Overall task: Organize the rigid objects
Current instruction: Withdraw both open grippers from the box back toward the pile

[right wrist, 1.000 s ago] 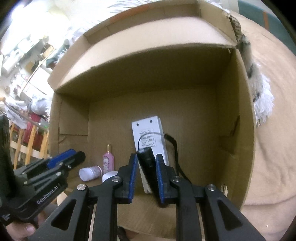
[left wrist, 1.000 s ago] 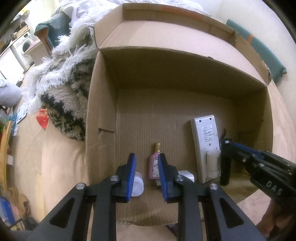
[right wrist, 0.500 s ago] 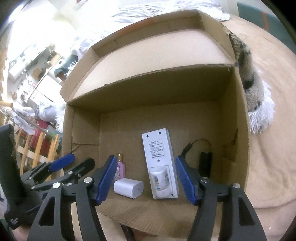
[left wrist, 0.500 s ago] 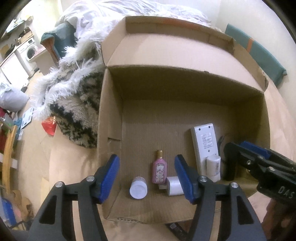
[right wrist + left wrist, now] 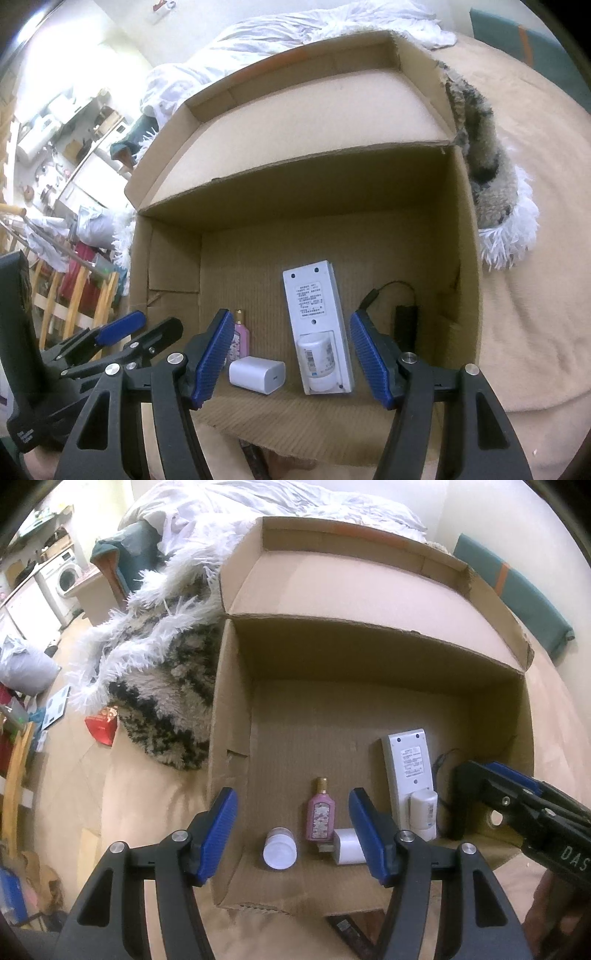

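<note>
Left wrist view: left gripper gapes empty above the white jar and pink bottle by the cardboard box near edge. Right gripper likewise wide, empty, over the remote; floor beyond bare.

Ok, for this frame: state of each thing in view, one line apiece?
Cardboard box: open, flaps up.
Pink perfume bottle: lying flat, capped.
White jar: on its side.
White charger: lying flat.
White remote: face down, roll-on bottle on it.
Left gripper: open, empty.
Right gripper: open, empty.
</note>
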